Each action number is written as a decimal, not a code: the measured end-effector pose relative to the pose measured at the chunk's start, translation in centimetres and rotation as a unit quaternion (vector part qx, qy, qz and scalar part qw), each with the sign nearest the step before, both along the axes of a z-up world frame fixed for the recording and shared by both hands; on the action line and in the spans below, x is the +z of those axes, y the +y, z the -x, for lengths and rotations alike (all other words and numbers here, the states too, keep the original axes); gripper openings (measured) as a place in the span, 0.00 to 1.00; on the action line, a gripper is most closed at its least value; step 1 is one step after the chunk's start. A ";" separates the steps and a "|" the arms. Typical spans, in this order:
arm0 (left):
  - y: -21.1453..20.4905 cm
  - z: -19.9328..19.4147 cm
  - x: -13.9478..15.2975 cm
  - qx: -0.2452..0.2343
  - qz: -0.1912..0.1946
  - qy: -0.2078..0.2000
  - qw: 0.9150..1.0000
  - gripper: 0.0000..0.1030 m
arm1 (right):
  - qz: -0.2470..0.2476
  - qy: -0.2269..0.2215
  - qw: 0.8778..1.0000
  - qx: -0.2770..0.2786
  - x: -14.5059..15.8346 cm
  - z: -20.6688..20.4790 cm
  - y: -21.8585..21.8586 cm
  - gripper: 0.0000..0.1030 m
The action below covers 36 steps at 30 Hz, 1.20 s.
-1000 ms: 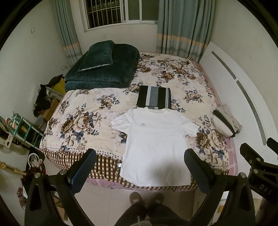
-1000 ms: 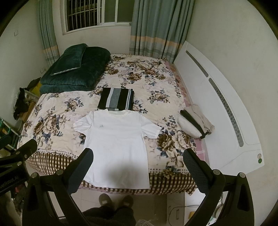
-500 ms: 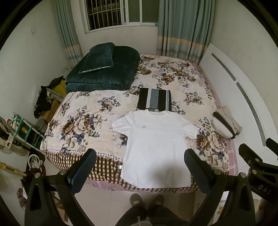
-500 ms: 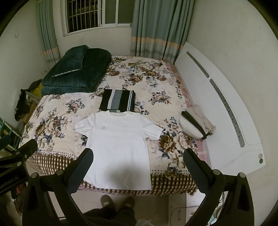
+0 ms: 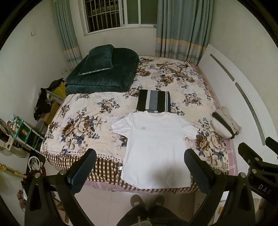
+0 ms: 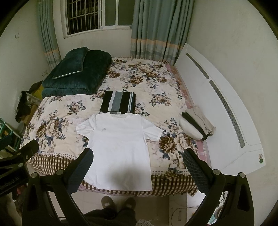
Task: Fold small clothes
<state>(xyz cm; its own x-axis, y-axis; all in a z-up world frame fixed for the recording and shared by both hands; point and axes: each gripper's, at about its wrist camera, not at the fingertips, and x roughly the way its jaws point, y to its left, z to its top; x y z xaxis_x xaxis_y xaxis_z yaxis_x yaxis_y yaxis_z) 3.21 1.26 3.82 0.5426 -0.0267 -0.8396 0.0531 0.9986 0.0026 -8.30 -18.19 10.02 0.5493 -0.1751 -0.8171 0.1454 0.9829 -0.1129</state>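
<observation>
Lying flat and face up on the near edge of the bed (image 5: 90, 132), a white T-shirt (image 5: 156, 147) is spread with both short sleeves out to the sides and its hem hanging a little over the checked border of the floral bedspread. A small grey logo (image 5: 142, 128) sits on its chest. Just beyond the collar, touching or nearly touching it, rests a folded black, grey and white striped garment (image 5: 153, 102).

The left claw (image 5: 139, 165) hovers above the floor in front of the bed, jaws wide apart, holding nothing. The right claw (image 6: 138, 164) is likewise spread wide and empty, level with its partner; neither touches the shirt.

At the far left corner of the bed lies a folded dark green quilt (image 5: 104, 76) with a matching pillow (image 5: 97, 60) on top. Near the right edge, beside the white headboard (image 6: 222, 111), sits a beige bundle (image 6: 196, 125) with a dark strap across it. The person's 2 slippers (image 5: 146, 202) stand on the tiled floor directly below the shirt's hem. Blue-grey curtains (image 6: 156, 29) flank a barred window (image 6: 83, 15).
</observation>
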 end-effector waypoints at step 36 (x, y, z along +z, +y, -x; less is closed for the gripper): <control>0.6 -7.5 -6.6 0.007 -0.045 -0.065 0.997 1.00 | -0.069 0.015 0.991 -0.109 -6.3 -6.6 -3.2 1.00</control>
<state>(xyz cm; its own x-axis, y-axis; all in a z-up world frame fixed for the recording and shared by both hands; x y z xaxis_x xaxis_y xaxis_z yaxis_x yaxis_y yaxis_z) 10.74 1.83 -2.76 0.6462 0.0529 -0.7613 0.0334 0.9947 0.0974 -1.73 -21.42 3.74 0.4854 -0.1720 -0.8572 0.3552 0.9347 0.0136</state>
